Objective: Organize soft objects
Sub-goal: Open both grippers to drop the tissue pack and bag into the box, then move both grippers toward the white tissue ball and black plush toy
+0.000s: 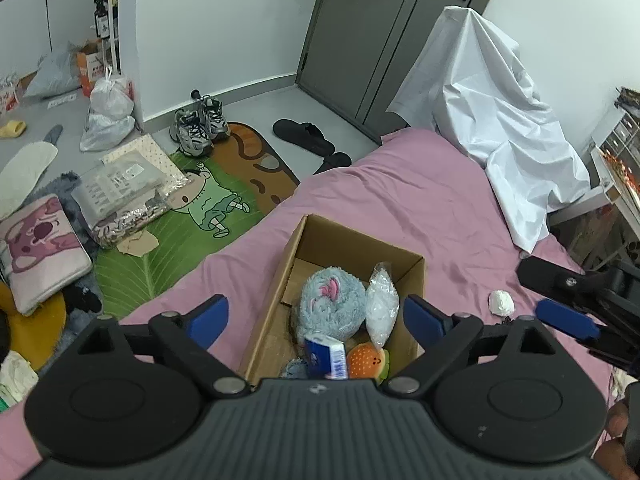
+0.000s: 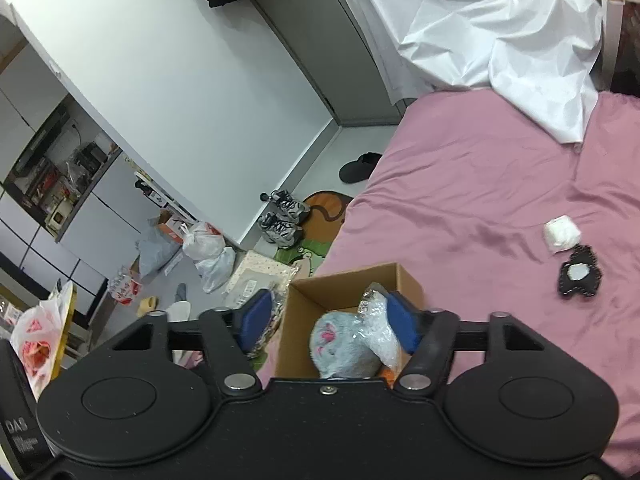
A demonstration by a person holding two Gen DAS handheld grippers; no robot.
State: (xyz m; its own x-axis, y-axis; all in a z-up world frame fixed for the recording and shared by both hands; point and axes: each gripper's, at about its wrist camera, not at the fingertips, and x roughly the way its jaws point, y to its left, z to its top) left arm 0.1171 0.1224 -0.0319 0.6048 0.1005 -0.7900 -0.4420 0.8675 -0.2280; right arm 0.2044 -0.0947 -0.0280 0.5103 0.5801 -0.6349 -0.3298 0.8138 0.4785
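An open cardboard box (image 1: 316,236) stands on the pink bed (image 1: 420,200). Inside lie a blue-grey plush (image 1: 332,300), a clear bag of white filling (image 1: 382,304), a blue-and-white tissue pack (image 1: 326,356) and a small burger plush (image 1: 366,360). My left gripper (image 1: 316,314) hovers above the box, open, nothing between its fingers. My right gripper (image 2: 330,308) is also open over the box (image 2: 344,276), above the plush (image 2: 340,340) and the bag (image 2: 380,320), gripping neither. In the left wrist view it shows at the right (image 1: 556,300). A white wad (image 2: 562,232) and a black patch (image 2: 580,276) lie on the bed.
A white sheet (image 1: 500,120) drapes over something at the bed's far end. On the floor to the left are sneakers (image 1: 200,124), black slippers (image 1: 304,136), a cartoon mat (image 1: 192,216), packaged fabrics (image 1: 128,188) and plastic bags (image 1: 108,116). A grey door (image 1: 380,32) stands behind.
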